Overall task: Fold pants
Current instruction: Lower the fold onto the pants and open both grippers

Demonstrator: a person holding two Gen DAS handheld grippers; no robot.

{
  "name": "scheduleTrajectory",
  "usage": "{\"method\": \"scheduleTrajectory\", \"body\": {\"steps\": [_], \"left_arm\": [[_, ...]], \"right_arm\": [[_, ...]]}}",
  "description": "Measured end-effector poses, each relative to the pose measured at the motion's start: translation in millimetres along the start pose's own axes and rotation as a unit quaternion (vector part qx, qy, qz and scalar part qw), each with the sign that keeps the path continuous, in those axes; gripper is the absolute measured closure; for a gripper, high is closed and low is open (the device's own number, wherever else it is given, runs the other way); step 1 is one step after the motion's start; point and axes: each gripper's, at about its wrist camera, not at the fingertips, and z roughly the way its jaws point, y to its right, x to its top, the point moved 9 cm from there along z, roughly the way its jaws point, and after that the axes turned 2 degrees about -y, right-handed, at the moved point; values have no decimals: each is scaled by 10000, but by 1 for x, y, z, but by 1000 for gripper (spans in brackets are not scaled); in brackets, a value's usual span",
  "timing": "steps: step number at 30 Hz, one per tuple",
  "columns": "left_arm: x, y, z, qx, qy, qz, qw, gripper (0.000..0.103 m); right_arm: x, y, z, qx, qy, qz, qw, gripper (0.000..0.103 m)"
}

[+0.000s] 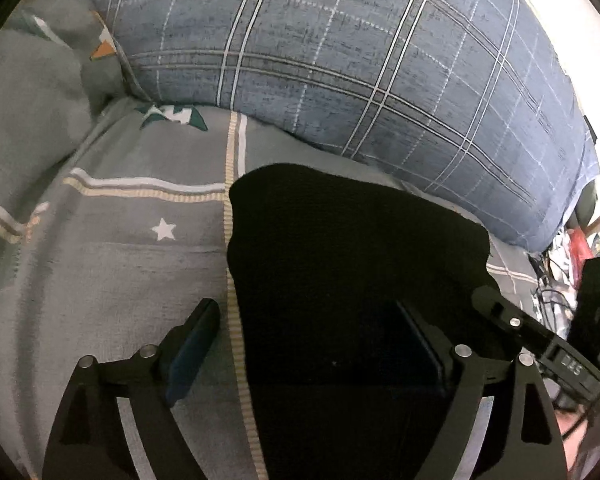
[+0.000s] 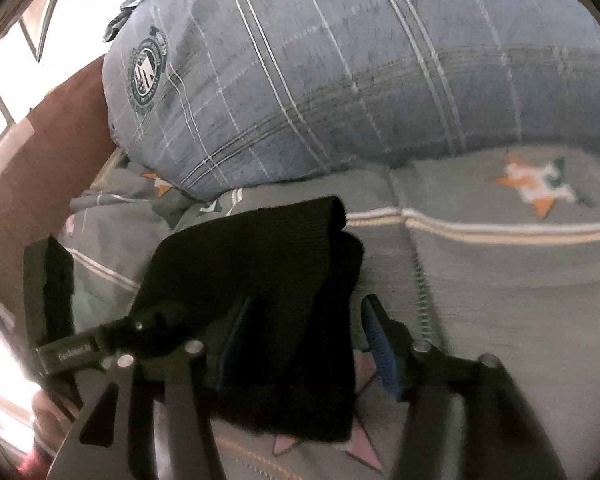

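Lay folded into a compact black stack, the pants (image 1: 352,264), on the bed (image 1: 100,264) near the plaid pillow (image 1: 340,60). Stood spread and clamping nothing, left tongs (image 1: 304,344) and right tongs (image 2: 308,336). Judged nearly finished, perhaps a last tidy left.

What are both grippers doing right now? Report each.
Left gripper: open, jaws wide over the edge of the black pants, not pinching.
Right gripper: open, pants between the jaws, not pinched.
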Motion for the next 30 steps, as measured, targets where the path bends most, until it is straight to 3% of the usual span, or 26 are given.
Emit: {"method": "scheduleTrajectory", "body": {"steps": [3, 5, 7, 10, 13, 20, 22, 26, 30], "left_arm": [[-2, 4, -11, 247, 171, 130, 9995, 16], [-3, 5, -16, 361, 268, 133, 9989, 16], [-6, 5, -22, 446, 342, 84, 9984, 16], [-14, 6, -30, 563, 379, 64, 9977, 16], [-21, 9, -44, 750, 513, 180, 9957, 16], [-35, 24, -82, 996, 922, 444, 9897, 16], [-40, 30, -94, 1095, 1063, 560, 9867, 16], [-51, 41, -116, 1256, 1293, 747, 9808, 16], [-63, 46, -138, 1385, 1483, 783, 9761, 15]], "right_arm": [[3, -9, -22, -176, 274, -255, 9991, 44], [3, -20, -30, -52, 342, -378, 9987, 44], [-5, -28, -28, -160, 183, -616, 9978, 46], [-22, -19, -12, -792, -131, -816, 9934, 46], [-26, -13, -14, -663, -107, -482, 9966, 46], [-16, -38, -64, -469, 616, -486, 9958, 42], [-14, -48, -77, -539, 852, -586, 9932, 30], [-14, -63, -93, -768, 1170, -762, 9872, 30], [-19, -66, -100, -896, 1213, -810, 9852, 27]]}}
